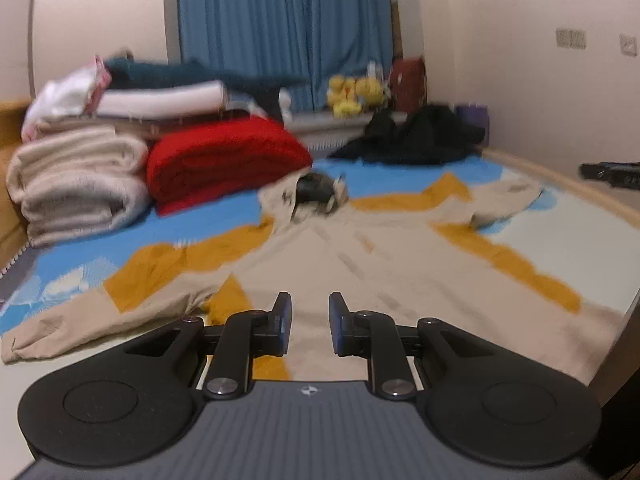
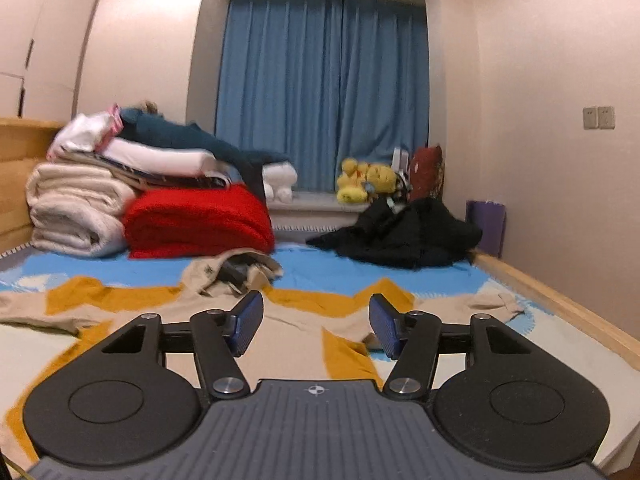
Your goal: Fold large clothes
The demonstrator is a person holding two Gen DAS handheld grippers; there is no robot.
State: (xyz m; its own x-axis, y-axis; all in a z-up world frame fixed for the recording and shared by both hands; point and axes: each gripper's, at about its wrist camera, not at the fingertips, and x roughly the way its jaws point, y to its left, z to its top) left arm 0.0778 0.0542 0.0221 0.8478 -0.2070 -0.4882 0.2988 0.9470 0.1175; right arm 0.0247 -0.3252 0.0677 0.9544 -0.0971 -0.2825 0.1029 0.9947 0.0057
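While neither gripper has anything between its pads, the fold reads as hardly begun. From its own wrist camera, the left gripper (image 1: pixel 310 322) stands with its jaws drawn to a narrow gap, nothing in it, hanging over the near hem of the beige-and-mustard jacket (image 1: pixel 360 256). The right gripper (image 2: pixel 316 326) holds its jaws fairly wide, likewise with nothing in them, above the same garment. No pad can be seen touching cloth in either view. Outward from the tools, the jacket lies spread flat on the blue patterned bed cover (image 1: pixel 224 208), body toward six o'clock and its collar or hood (image 1: pixel 316 194) bunched at twelve o'clock. One sleeve (image 1: pixel 80 320) trails out toward eight o'clock, and the other sleeve (image 1: pixel 508 196) reaches toward two o'clock, both unfolded. Farther back, a red blanket (image 1: pixel 224 160) and a stack of cream bedding (image 1: pixel 76 176) sit at ten o'clock, and a loose black garment (image 1: pixel 416 136) lies crumpled at one o'clock. Judging from this, the laying-out is done. Both sleeves, the body folds and probably the black garment remain to be done.
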